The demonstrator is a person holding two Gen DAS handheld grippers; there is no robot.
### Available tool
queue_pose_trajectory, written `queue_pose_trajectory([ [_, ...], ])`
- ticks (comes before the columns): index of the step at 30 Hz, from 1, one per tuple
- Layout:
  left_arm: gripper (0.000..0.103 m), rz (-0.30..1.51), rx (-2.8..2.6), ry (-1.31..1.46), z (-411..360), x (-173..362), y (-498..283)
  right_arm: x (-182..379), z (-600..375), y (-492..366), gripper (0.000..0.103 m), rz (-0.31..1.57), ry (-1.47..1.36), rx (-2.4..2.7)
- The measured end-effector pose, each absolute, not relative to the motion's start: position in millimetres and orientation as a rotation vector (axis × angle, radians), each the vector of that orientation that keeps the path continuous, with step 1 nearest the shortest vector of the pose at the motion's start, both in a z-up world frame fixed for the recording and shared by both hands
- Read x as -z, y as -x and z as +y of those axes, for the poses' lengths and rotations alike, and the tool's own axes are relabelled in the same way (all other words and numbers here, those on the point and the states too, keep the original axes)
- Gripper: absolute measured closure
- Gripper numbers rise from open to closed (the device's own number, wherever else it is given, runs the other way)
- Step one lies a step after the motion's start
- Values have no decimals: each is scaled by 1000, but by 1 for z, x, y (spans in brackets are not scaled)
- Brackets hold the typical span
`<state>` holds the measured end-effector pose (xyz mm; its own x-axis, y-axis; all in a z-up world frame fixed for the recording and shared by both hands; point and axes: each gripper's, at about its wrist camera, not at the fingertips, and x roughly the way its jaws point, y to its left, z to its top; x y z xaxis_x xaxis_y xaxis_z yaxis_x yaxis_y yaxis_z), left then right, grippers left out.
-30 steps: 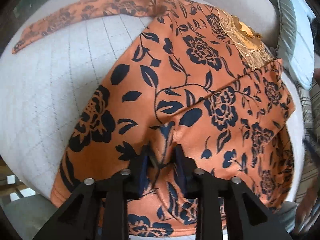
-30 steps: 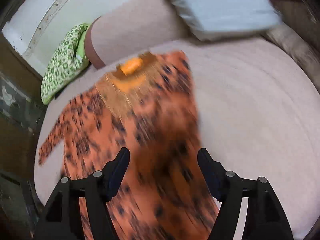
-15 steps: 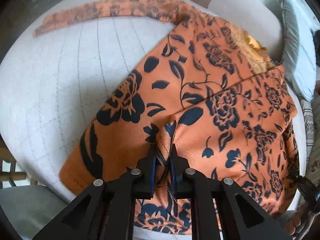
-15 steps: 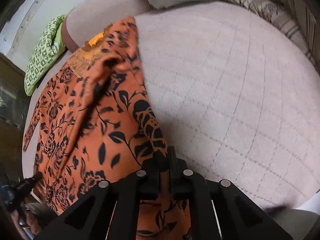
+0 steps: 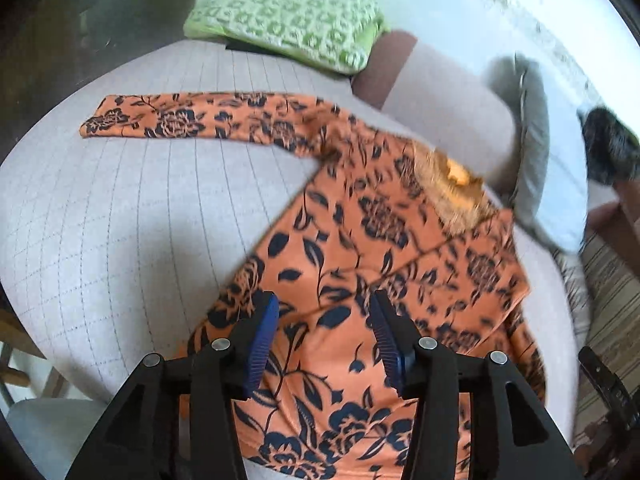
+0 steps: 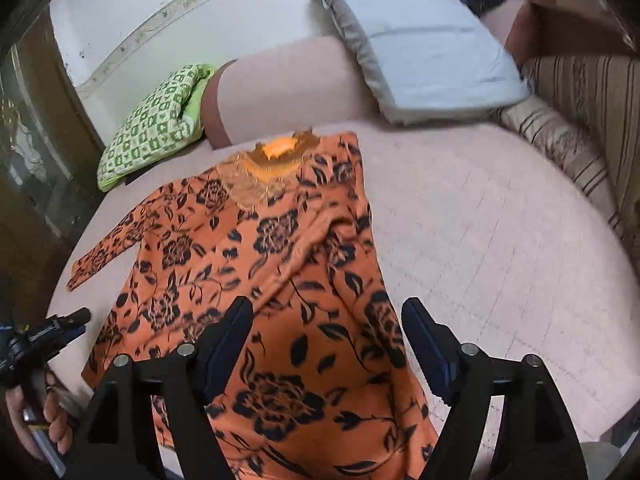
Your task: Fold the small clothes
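An orange top with a black flower print (image 5: 360, 248) lies flat on a pale quilted bed. Its right side is folded in over the body, and its left sleeve (image 5: 192, 124) stretches out flat to the far left. A lace neckline (image 6: 264, 172) faces the far end. My left gripper (image 5: 324, 328) is open and empty above the lower part of the top. My right gripper (image 6: 328, 340) is open and empty above the folded right side (image 6: 344, 240). The left gripper also shows at the left edge of the right wrist view (image 6: 52, 332), held in a hand.
A green patterned cushion (image 5: 288, 24) and a grey pillow (image 6: 420, 40) lie at the far end against a pink bolster (image 6: 288, 88). A striped cover (image 6: 580, 120) lies at the right. Bare quilted bed (image 6: 500, 240) lies right of the top.
Both grippers were shut on the cloth half a second ago. Both have let go, opened and pulled back above the top, which now lies with its right side folded over.
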<state>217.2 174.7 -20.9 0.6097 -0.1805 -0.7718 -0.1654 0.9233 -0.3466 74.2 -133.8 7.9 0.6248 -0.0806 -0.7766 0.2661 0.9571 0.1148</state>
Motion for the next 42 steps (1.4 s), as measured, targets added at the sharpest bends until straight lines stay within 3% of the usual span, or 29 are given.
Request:
queue_pose_trajectory([
  [5, 52, 946, -3, 511, 203, 20, -222, -26, -103, -95, 24, 802, -260, 144],
  [13, 50, 1043, -43, 810, 284, 39, -298, -10, -34, -183, 24, 875, -313, -44],
  [17, 49, 1030, -153, 939, 346, 52, -325, 9, 11, -224, 26, 962, -308, -174],
  [19, 50, 1035, -241, 1046, 389, 72, -340, 21, 36, -240, 33, 1002, -277, -233],
  [28, 52, 911, -446, 1149, 492, 113, -377, 54, 81, -262, 33, 1035, -226, -330],
  [29, 55, 917, -438, 1145, 495, 117, -385, 56, 78, -262, 33, 1040, -234, -325],
  [31, 89, 938, -485, 1135, 499, 123, -389, 61, 69, -262, 33, 1055, -264, -317],
  [32, 99, 926, -506, 1176, 503, 127, -385, 62, 65, -261, 33, 1057, -272, -313],
  [34, 100, 896, -499, 1223, 505, 129, -380, 64, 57, -258, 33, 1061, -284, -295],
  [37, 100, 856, -511, 1064, 485, 94, -381, 61, 51, -254, 33, 1058, -302, -287],
  [42, 100, 720, -359, 683, 393, -4, -380, 46, 48, -240, 33, 1036, -302, -284],
])
